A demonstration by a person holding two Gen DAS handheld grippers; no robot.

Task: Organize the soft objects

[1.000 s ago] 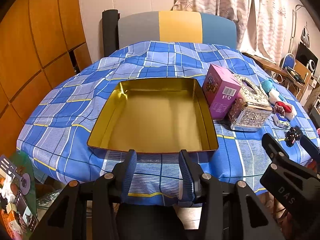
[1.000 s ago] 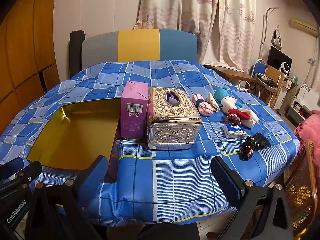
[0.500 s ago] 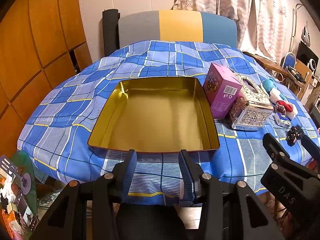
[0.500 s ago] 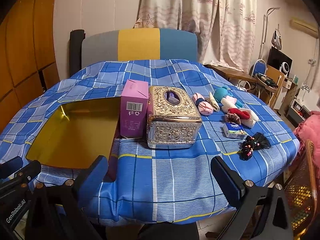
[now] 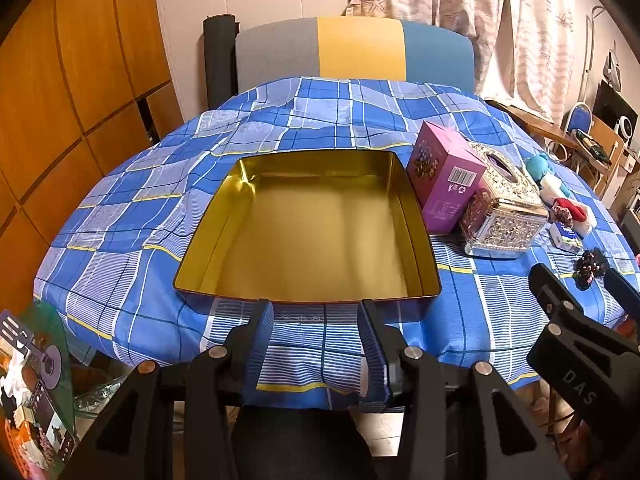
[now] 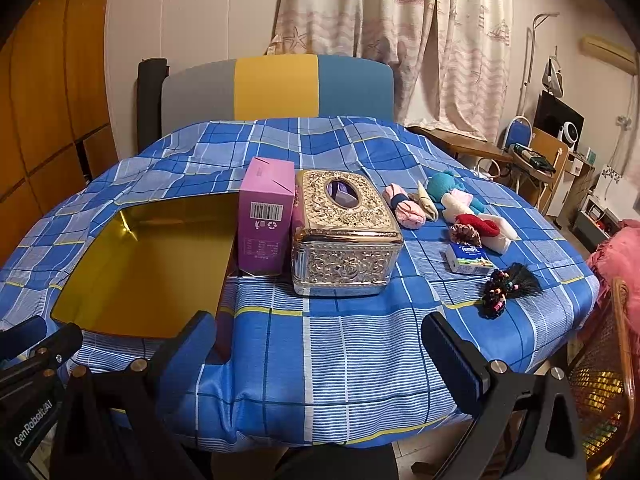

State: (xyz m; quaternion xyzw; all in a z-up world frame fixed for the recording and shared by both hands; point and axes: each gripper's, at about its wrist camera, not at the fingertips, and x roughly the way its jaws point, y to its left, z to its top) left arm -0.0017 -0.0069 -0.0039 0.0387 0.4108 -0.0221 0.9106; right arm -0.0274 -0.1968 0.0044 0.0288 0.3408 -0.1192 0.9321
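Note:
An empty gold tin tray (image 5: 224,216) (image 6: 80,280) lies on the blue checked tablecloth. Soft items lie at the table's right: rolled pink socks (image 6: 404,206), a teal plush (image 6: 442,186), a red and white sock bundle (image 6: 480,226), a scrunchie (image 6: 464,234), a tissue pack (image 6: 468,258) and black hair ties (image 6: 506,286). My left gripper (image 5: 318,312) is open and empty at the table's near edge, in front of the tray. My right gripper (image 6: 320,334) is wide open and empty, at the near edge in front of the tissue box.
A pink carton (image 6: 266,220) and an ornate silver tissue box (image 6: 344,232) stand between the tray and the soft items. A grey, yellow and blue chair back (image 6: 276,88) stands behind the table. Wooden panels are left, and a wicker chair (image 6: 608,380) is right.
Both views have risen and drawn slightly nearer the table. Nothing on the table has moved and both grippers stay open.

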